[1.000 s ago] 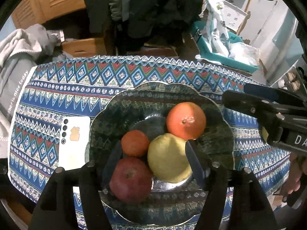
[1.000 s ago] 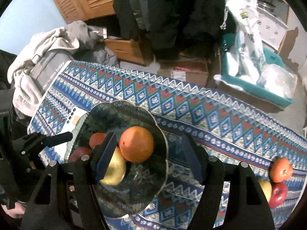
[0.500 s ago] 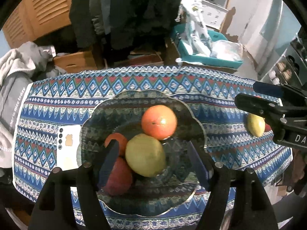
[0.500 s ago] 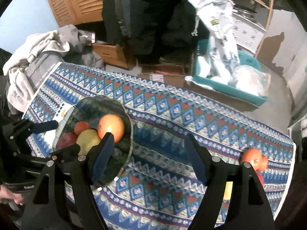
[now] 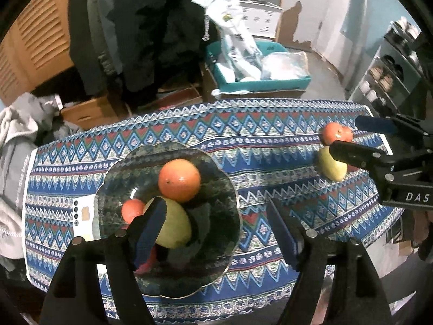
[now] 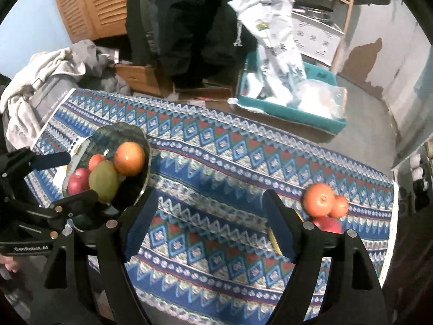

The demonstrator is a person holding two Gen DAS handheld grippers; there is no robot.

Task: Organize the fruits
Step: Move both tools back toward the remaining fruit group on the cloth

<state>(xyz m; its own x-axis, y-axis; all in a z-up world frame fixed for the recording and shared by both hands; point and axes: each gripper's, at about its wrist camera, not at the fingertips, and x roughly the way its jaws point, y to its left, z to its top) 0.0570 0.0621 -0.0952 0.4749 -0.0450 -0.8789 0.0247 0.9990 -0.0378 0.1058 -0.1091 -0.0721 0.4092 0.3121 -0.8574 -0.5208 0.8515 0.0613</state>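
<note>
Compared with a second ago, both views have pulled back and swung right: the dark green scalloped glass bowl (image 5: 167,284) now sits lower-left for the left camera, and the loose pile of fruit at the right end of the table has come fully into sight.

The left gripper (image 5: 216,230) hangs over the bowl with its jaws wide apart, nothing between them. The right gripper (image 6: 211,222) is spread open too, empty, above the blue patterned tablecloth (image 6: 216,162).

In the bowl: a big round orange (image 5: 179,180), a yellow-green pear (image 5: 174,224), a small tangerine (image 5: 132,210) and a dark red apple (image 6: 78,180), which the left camera mostly loses behind its own finger.

The other pile is a loose orange (image 6: 318,200), a smaller orange fruit (image 6: 339,206) touching it, a red fruit (image 6: 327,224) half cut off by the right finger, and a loose yellow-green pear (image 5: 331,166) partly behind the right gripper.

Readable stuff: "DAS" on the right gripper body, "GenRobot.AI" on the left one. The white phone (image 5: 82,216) is tucked under the bowl's edge.
</note>
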